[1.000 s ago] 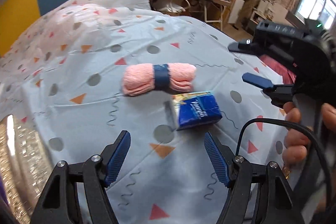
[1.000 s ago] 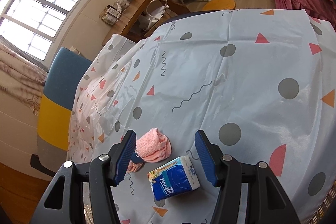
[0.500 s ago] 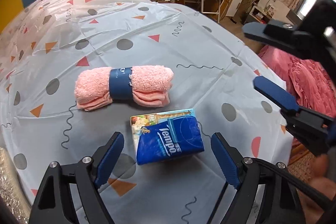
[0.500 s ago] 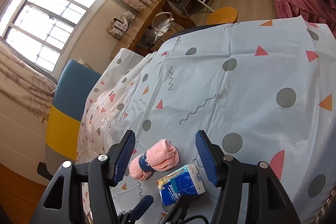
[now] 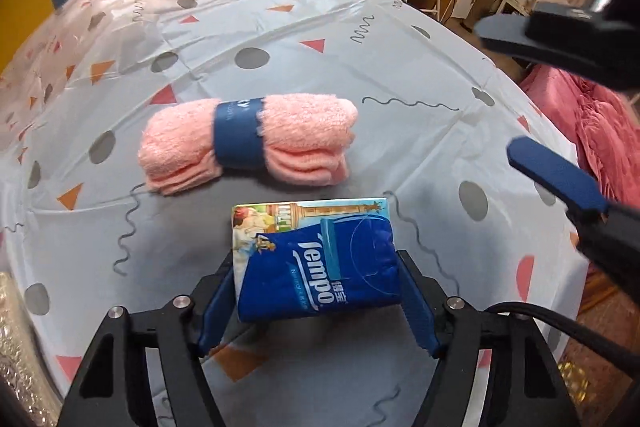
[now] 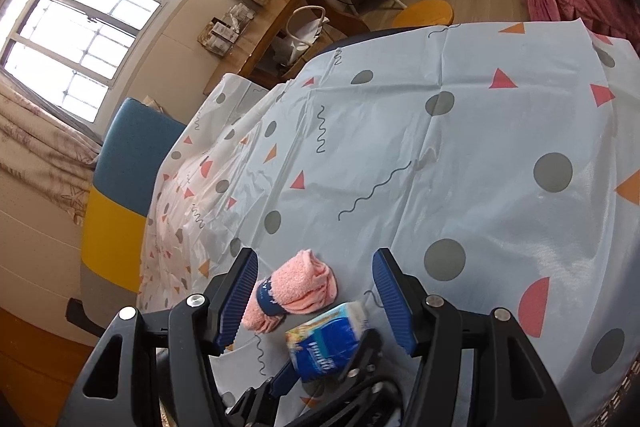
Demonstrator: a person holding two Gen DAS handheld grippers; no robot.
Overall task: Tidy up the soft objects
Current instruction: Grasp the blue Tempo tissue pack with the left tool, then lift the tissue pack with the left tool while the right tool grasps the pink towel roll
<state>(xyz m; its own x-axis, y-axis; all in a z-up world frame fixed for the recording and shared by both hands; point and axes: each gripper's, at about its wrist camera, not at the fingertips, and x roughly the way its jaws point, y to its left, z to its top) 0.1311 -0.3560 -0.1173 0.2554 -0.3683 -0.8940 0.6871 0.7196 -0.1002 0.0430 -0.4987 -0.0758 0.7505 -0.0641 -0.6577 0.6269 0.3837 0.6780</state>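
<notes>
Left gripper (image 5: 318, 291): jaws closed against both sides of the tissue pack (image 5: 316, 259); blue pads press its left and right flanks, which bulge slightly.
Tissue pack: blue Tempo packet, sits between the left jaws, its far end projecting past the fingertips toward 12 o'clock; whether it rests on the cloth or is lifted cannot be told.
Pink towel (image 5: 248, 143): rolled, bound by a dark blue band, lying on the tablecloth (image 5: 400, 67) at 12 o'clock from the pack, just beyond it and apart from it; long axis runs 9 to 3 o'clock.
Right gripper (image 6: 316, 291): jaws wide apart, holding nothing; in the left view it hangs at 3 o'clock, above the table edge.
Right view: towel (image 6: 296, 291) and pack (image 6: 326, 343) appear between the open fingers but lower, on the table.
Surface: pale cloth with dots, triangles, squiggles.
</notes>
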